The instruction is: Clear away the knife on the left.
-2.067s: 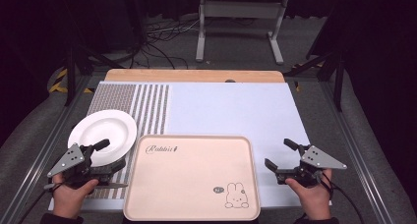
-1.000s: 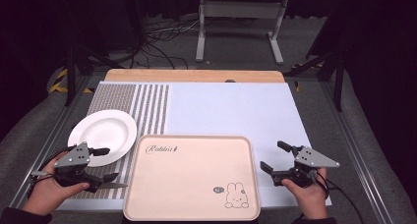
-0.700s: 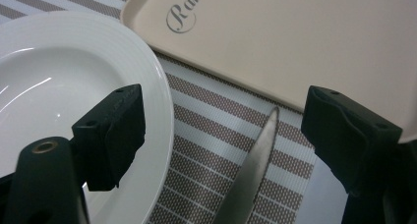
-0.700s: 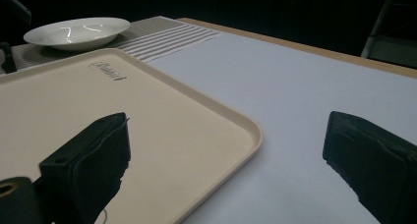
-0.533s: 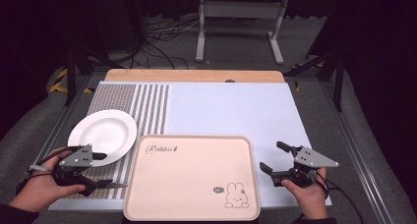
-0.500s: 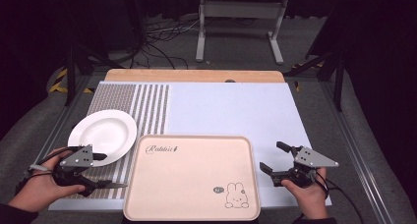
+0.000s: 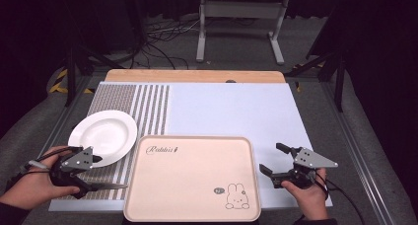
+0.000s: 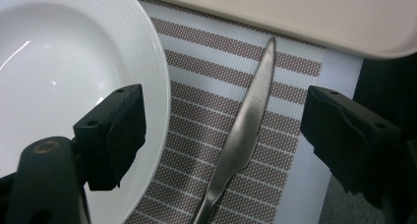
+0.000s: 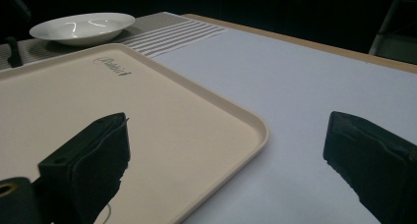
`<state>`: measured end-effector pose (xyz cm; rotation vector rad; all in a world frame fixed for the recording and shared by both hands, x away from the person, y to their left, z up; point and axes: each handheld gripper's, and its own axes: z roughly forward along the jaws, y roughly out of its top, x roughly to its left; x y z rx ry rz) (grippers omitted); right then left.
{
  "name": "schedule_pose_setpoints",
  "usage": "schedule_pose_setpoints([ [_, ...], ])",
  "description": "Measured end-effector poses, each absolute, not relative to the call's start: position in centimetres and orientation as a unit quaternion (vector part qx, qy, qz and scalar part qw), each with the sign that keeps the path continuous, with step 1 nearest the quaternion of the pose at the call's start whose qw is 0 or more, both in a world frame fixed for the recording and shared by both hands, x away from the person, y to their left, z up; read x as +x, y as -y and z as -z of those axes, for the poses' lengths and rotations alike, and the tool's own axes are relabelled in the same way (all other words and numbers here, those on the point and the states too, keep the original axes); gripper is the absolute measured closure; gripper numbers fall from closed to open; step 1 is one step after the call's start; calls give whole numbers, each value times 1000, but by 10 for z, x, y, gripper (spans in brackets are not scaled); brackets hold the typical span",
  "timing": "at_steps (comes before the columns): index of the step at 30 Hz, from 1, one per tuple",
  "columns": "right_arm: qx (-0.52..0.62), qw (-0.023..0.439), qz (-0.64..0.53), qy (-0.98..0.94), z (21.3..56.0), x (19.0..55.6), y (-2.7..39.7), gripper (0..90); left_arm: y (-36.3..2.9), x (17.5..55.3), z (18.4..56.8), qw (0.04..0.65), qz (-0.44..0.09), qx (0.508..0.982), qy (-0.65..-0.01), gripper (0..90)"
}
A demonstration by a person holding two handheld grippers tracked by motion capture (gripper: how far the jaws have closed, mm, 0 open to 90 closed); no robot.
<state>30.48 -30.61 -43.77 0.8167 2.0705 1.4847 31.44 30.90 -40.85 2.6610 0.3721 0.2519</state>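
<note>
A steel table knife [image 7: 106,186] lies flat on the striped placemat [image 7: 130,101], its blade pointing at the beige tray [image 7: 192,178]. My left gripper [image 7: 94,174] hovers over the knife's handle end. In the left gripper view the knife [image 8: 246,126] runs up between the wide-apart jaws of that gripper [image 8: 228,118], and neither pad touches it. A white plate [image 7: 103,135] sits just beyond, its rim [image 8: 157,86] under one jaw. My right gripper [image 7: 271,158] stands open beside the tray's right edge, holding nothing [image 9: 228,135].
The tray [image 9: 147,111] carries a small rabbit drawing and script lettering, and nothing lies on it. A pale blue mat [image 7: 231,111] covers the table's middle and right. A wooden strip [image 7: 197,76] lines the far edge. Cables and a metal stand lie on the floor behind.
My left gripper has drawn back slightly to the left along the knife, which has not moved. My right gripper edged a little toward the tray and then stayed still.
</note>
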Motion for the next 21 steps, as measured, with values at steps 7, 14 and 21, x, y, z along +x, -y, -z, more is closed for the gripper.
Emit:
schedule_pose_setpoints([
  [7,294,230,-540,-754,438,305,305,39,-312,319,409,168,-84,978,-94,236],
  [14,292,229,-539,-756,438,304,305,37,-313,322,413,112,-51,990,-72,317],
  [21,289,227,-541,-757,438,304,304,36,-316,325,421,59,-43,996,-57,375],
])
